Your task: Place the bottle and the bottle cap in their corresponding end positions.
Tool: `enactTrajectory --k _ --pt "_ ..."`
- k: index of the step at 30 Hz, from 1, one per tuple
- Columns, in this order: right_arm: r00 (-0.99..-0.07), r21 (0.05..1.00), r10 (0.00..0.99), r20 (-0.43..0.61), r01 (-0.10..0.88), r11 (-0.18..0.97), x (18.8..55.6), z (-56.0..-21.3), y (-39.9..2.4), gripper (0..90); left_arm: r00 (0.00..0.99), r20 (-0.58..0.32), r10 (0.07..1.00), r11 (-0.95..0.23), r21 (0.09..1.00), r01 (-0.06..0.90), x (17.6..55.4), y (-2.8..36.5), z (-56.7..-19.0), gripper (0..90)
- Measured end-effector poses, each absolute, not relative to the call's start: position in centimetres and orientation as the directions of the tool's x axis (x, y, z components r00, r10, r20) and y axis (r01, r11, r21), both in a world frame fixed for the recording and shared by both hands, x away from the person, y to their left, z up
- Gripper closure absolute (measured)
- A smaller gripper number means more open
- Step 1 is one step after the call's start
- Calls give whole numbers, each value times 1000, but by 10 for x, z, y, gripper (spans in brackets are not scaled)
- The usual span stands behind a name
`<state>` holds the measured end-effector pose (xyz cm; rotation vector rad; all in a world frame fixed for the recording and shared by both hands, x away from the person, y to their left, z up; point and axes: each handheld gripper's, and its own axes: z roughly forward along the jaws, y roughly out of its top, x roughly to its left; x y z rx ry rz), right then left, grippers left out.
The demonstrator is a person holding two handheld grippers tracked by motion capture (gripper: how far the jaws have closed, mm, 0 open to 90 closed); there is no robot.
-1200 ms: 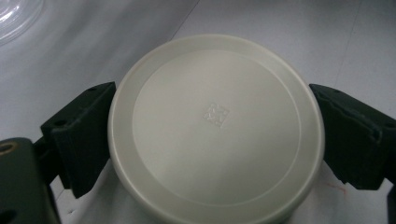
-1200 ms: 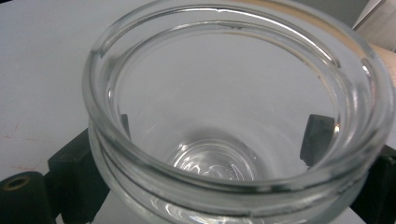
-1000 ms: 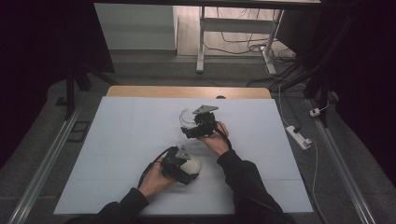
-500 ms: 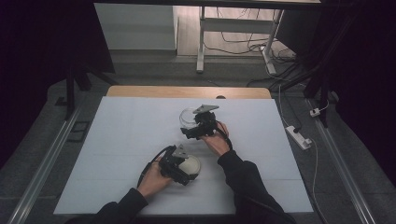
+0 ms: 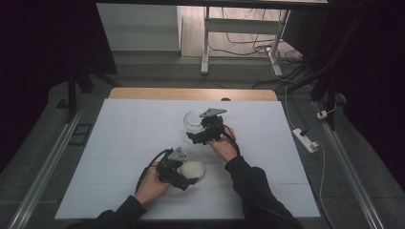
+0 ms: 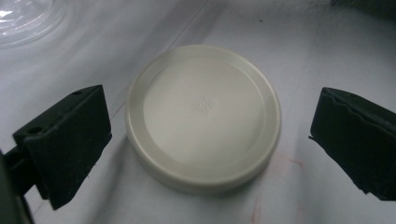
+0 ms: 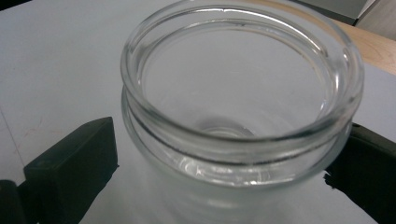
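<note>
- Little has shifted since the earlier frames: left hand and its tongs [image 5: 184,172] have slid slightly nearer the lid [image 5: 193,170]; jar [image 5: 193,120] and right tongs [image 5: 199,130] sit as before
- Landmark taken as the jar: clear glass, upright, mouth open, empty as far as can be seen; stands on the white desk [image 5: 119,143] a little right of its middle
- Lid: cream, round, flat on the desk, top face up; lies on the person's side of the jar and well apart from it; no long axis, so any approach angle across its width serves
- Left tongs [image 6: 205,154]: released, jaws spread wide with the lid [image 6: 203,116] between them; gap visible on both sides in the left gripper view, neither pad touching the rim; lid lies straight ahead, centred between the jaws
- Right tongs [image 7: 219,182]: jaws flank the jar [image 7: 240,107] below its neck in the right gripper view; right jaw seems against the glass, left jaw stands off a little; whether they are clenched I cannot tell
- Judgement: the left hand is nearer the lid, the right steadies the jar; the coming move looks like closing on the lid, then carrying it away from the person toward the jar mouth; centring across the lid's rim is what matters
</note>
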<state>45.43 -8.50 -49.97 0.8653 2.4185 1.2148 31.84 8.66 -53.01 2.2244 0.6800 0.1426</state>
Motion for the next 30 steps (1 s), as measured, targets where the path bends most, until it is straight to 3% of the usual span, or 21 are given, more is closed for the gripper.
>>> enactTrajectory --k 30 --pt "-805 770 592 36 400 497 415 -496 -108 0 842 -240 484 -472 739 482 301 136 -514 0"
